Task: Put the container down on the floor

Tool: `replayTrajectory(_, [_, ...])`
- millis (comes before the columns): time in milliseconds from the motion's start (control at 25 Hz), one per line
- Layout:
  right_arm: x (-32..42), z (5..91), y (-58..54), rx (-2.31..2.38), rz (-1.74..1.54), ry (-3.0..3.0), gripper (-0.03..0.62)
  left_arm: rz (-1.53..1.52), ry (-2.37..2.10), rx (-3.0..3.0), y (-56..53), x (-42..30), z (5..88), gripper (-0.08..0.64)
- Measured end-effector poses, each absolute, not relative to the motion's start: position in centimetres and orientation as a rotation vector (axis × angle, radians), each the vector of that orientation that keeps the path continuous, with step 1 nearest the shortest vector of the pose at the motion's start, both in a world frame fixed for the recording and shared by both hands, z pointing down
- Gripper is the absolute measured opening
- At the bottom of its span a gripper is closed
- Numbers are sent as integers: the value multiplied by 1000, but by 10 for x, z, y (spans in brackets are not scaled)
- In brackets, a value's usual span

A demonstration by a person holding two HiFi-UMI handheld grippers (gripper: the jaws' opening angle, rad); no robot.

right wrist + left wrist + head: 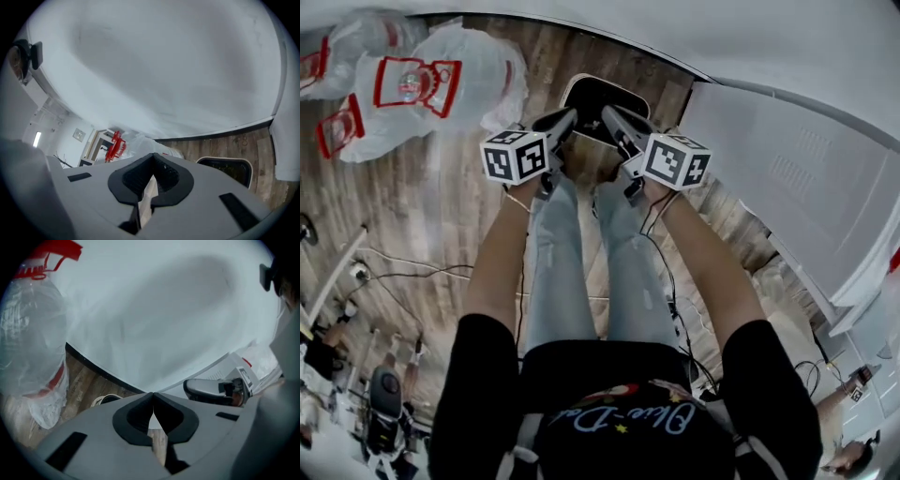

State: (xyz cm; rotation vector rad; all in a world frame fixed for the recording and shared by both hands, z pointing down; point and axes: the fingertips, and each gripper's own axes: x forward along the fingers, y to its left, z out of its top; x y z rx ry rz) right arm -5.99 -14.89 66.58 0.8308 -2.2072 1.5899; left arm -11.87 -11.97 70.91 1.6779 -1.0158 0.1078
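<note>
two tongs: held out side by side in front of the person, tips angled down, each with a marker cube at its back end.
left tongs [153,398]: jaws pressed together, tip against tip, nothing between them.
right tongs [153,158]: jaws pressed together as well, pinching nothing.
container [598,98]: dark inside with a pale rim, lying flat on the floor [441,216] just beyond the tips of both tongs and apart from them; the right gripper view shows it low on the right, near the foot of the wall.
floor: wooden planks, with thin cables [412,272] trailing across it at the person's left.
bags [441,80]: clear plastic with red print, heaped on the floor well to the left of the container; one fills the left edge of the left gripper view.
wall [164,310]: plain white with a dark strip where it meets the floor.
panel [787,159]: white, slanting along the right of the head view, beside the container.
legs [581,272]: in pale jeans, straight below the tongs.
</note>
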Motion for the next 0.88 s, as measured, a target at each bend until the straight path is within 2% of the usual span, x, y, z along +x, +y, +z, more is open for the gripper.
replayTrajectory(280, [-22,582,-168,1008,1414,-2347,0,-85,-998,1820,-134,-110,598,5])
replayTrajectory(880, [6,381,-145,972,851,-2632,-2,123,-966,2404,-121,-72,375,5])
